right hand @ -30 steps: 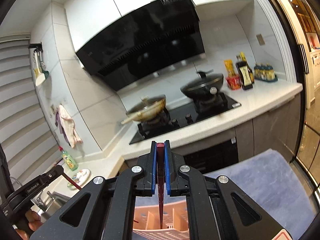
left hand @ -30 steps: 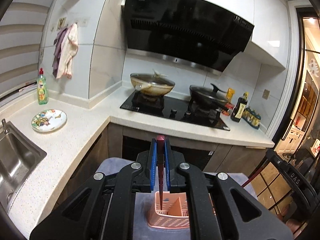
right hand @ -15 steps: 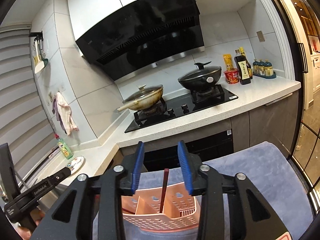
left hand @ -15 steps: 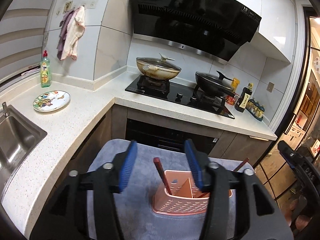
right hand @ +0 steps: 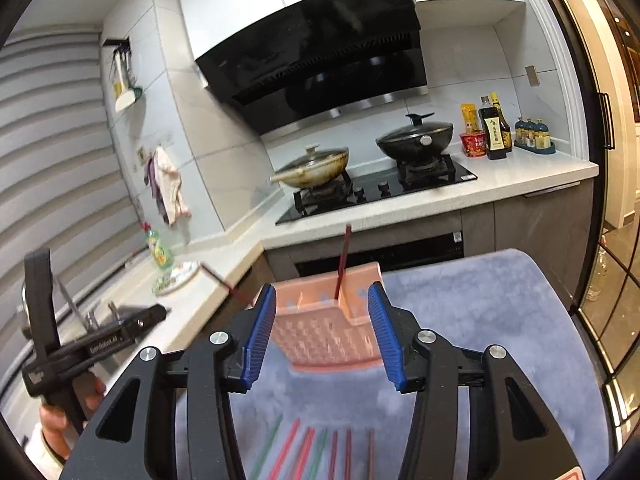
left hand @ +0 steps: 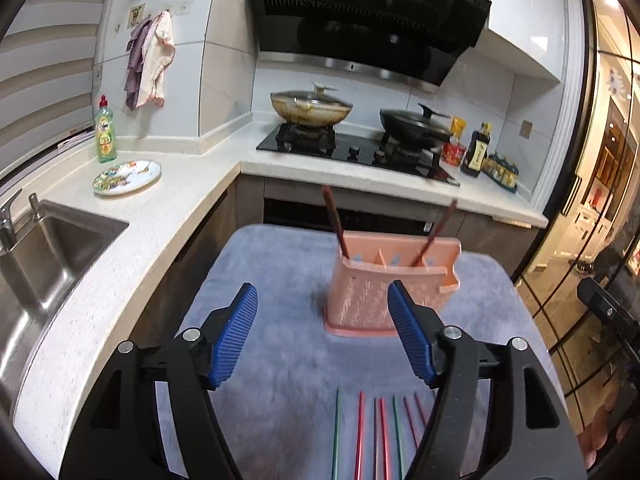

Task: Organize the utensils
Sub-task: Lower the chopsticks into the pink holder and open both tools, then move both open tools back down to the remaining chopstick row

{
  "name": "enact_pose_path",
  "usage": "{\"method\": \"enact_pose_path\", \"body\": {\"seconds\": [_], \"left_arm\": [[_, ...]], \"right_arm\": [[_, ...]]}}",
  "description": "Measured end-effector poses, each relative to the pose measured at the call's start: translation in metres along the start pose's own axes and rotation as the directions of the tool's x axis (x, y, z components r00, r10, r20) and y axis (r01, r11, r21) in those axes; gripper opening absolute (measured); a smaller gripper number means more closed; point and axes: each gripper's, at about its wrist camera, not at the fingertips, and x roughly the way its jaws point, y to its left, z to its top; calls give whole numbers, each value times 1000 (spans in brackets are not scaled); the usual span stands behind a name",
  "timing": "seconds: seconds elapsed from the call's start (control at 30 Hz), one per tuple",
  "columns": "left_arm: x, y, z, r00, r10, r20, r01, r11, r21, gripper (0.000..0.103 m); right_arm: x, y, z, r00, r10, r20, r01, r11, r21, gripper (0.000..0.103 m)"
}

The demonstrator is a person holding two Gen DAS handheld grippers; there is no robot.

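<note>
A pink perforated utensil holder point(left hand: 386, 288) point(right hand: 330, 328) stands on a blue-grey mat point(left hand: 280, 272) point(right hand: 480, 320). Two dark red chopsticks point(left hand: 335, 220) point(right hand: 343, 258) lean in its compartments, one at each end. Several red and green chopsticks point(left hand: 376, 436) point(right hand: 316, 452) lie side by side on the mat nearest me. My left gripper point(left hand: 323, 334) hangs above the mat, nearer than the holder; its jaws are opening and nothing is between them. My right gripper point(right hand: 322, 330) is likewise pulled back from the holder, jaws opening and empty.
An L-shaped white counter point(left hand: 168, 200) carries a sink point(left hand: 44, 248), a patterned plate point(left hand: 127, 176), a green soap bottle point(left hand: 105, 130), a hob with two lidded pans point(left hand: 310, 106) and sauce bottles point(left hand: 476, 148). A hand holding the left gripper's handle point(right hand: 60, 408) shows at the right wrist view's lower left.
Both grippers were shut on a dark red chopstick over the holder. They opened, left the chopsticks standing in it, and drew back toward me and lower, bringing the row of loose chopsticks into view.
</note>
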Motion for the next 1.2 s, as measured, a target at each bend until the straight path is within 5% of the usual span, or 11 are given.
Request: {"method": "enact_pose_path", "body": {"seconds": [0.37, 0.67, 1.2], "left_arm": [[-24, -5, -112, 990, 50, -130, -40, 996, 80, 64], [-25, -3, -175, 974, 62, -220, -48, 997, 67, 64], [-24, -1, -218, 958, 91, -273, -71, 994, 83, 65]], "right_arm": [[-45, 2, -111, 985, -87, -150, 74, 993, -93, 47], [-48, -4, -180, 951, -168, -261, 134, 980, -145, 47], [-42, -14, -216, 921, -189, -340, 157, 980, -118, 46]]}}
